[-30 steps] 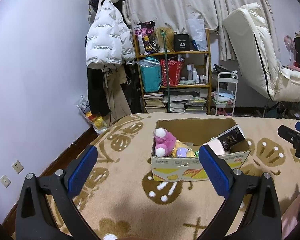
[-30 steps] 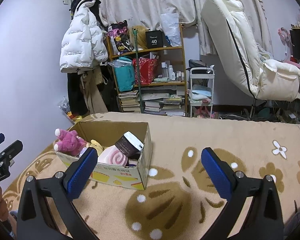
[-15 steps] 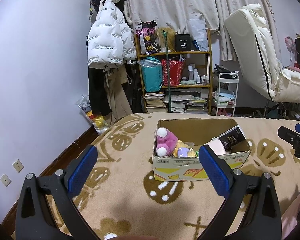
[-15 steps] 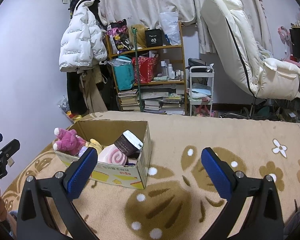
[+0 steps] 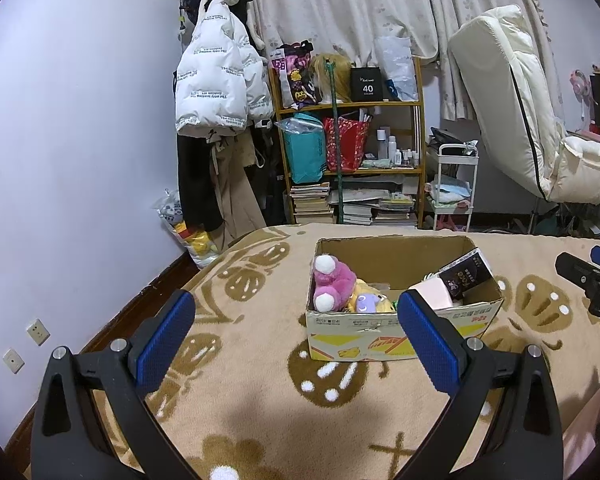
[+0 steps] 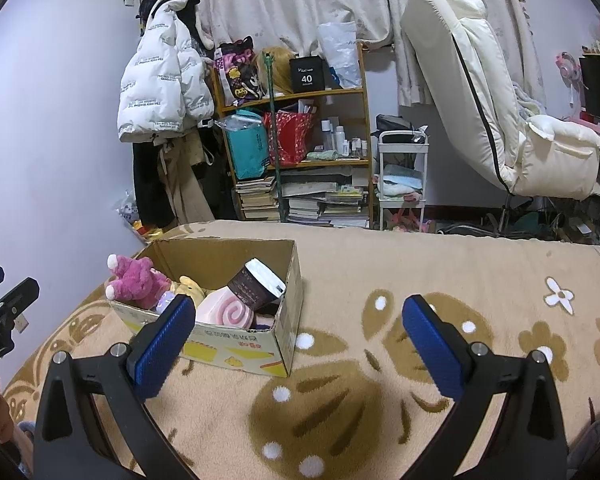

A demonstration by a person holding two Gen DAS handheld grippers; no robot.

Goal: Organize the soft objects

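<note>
An open cardboard box (image 5: 396, 336) stands on a beige patterned blanket (image 5: 260, 392). It holds a pink plush toy (image 5: 334, 286), a yellow plush (image 5: 374, 304), a pink swirl cushion (image 6: 232, 312) and a dark package (image 5: 464, 276). The box also shows in the right wrist view (image 6: 260, 344). My left gripper (image 5: 296, 332) is open and empty, in front of the box. My right gripper (image 6: 300, 340) is open and empty, to the right of the box.
A wooden shelf (image 5: 352, 160) with bags and stacked books stands against the far wall. A white puffer jacket (image 5: 216, 84) hangs at left. A cream recliner (image 6: 496, 100) and a small white cart (image 6: 402, 184) stand at right.
Both grippers have drifted only slightly; the view has barely shifted. Both stay open and empty.
</note>
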